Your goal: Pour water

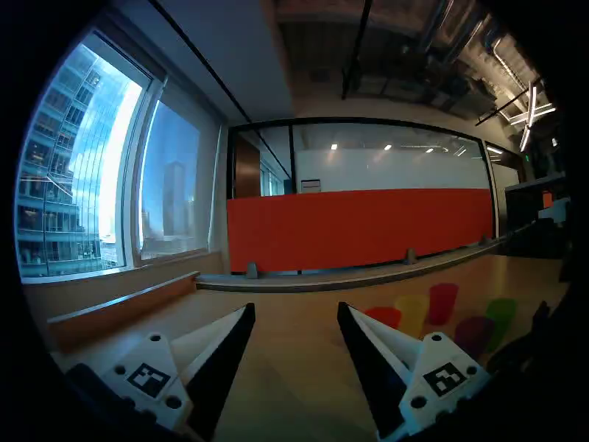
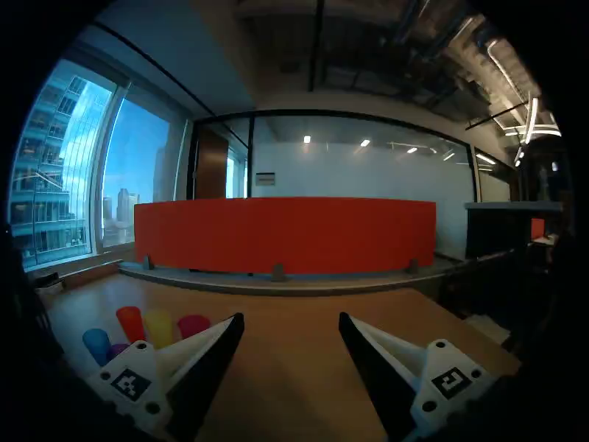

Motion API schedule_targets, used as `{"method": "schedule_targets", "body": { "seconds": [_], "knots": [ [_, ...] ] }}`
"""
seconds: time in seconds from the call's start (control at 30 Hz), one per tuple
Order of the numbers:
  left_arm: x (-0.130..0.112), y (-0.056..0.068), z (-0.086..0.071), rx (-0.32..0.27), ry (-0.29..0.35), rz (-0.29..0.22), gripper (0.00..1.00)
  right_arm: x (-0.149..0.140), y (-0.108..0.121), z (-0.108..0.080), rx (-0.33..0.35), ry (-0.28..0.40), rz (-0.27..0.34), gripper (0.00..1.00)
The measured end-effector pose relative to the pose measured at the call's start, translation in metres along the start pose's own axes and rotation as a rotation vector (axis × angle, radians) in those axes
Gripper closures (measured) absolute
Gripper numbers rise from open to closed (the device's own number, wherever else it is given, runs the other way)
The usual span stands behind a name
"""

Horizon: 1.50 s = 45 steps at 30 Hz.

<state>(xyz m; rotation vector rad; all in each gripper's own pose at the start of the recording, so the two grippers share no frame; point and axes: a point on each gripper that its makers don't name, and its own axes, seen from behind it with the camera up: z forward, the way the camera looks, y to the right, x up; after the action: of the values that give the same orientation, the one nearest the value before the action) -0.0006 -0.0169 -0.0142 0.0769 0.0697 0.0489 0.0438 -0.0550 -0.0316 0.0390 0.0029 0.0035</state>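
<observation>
Desk (image 2: pixel 294 383): wood, light brown, smooth, with a soft sheen at lower centre.
Left tongs (image 1: pixel 294 308): white hard plastic, matt; inner faces black, matt; a flat printed tag on each finger.
Right tongs (image 2: pixel 291 317): same materials and finish.
Cups (image 1: pixel 442 302), right of centre: coloured plastic, smooth, slightly see-through.
Divider (image 1: pixel 361 228), mid-frame: red-orange, flat matt, no glare; cloth or board, cannot tell.
Partition (image 1: pixel 383 158) above it: glass, glossy, dark frame.
Window (image 1: pixel 73 184), left: glass, pale matt frame.
Pipes (image 1: pixel 508 59), upper right: metal, dull shine.

Wooden table (image 2: pixel 294 353) with coloured cups (image 2: pixel 158 324)
</observation>
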Motion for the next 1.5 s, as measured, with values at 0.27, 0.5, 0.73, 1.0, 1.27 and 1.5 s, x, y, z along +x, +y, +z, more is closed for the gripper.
{"method": "schedule_targets", "body": {
  "seconds": [0.27, 0.5, 0.73, 1.0, 1.27, 1.5],
  "knots": [
    [-0.009, 0.004, 0.002, 0.002, -0.009, -0.012, 0.18, 0.000, -0.002, 0.001, -0.001, -0.008, -0.006, 0.00],
    [-0.016, 0.009, 0.003, 0.004, -0.018, -0.019, 0.18, 0.002, -0.004, 0.002, 0.001, -0.008, -0.012, 0.01],
    [-0.022, 0.011, 0.004, 0.003, -0.028, -0.032, 0.18, 0.004, -0.003, 0.002, -0.004, -0.006, -0.011, 0.01],
    [-0.030, 0.015, 0.006, -0.004, -0.042, -0.039, 0.18, 0.007, 0.000, 0.000, -0.015, -0.001, -0.010, 0.00],
    [-0.034, 0.020, 0.006, -0.013, -0.057, -0.049, 0.18, 0.007, 0.004, -0.002, -0.023, 0.000, -0.010, 0.00],
    [-0.037, 0.022, 0.007, -0.019, -0.070, -0.049, 0.18, 0.004, 0.006, -0.003, -0.025, 0.000, -0.006, 0.00]
  ]
}}
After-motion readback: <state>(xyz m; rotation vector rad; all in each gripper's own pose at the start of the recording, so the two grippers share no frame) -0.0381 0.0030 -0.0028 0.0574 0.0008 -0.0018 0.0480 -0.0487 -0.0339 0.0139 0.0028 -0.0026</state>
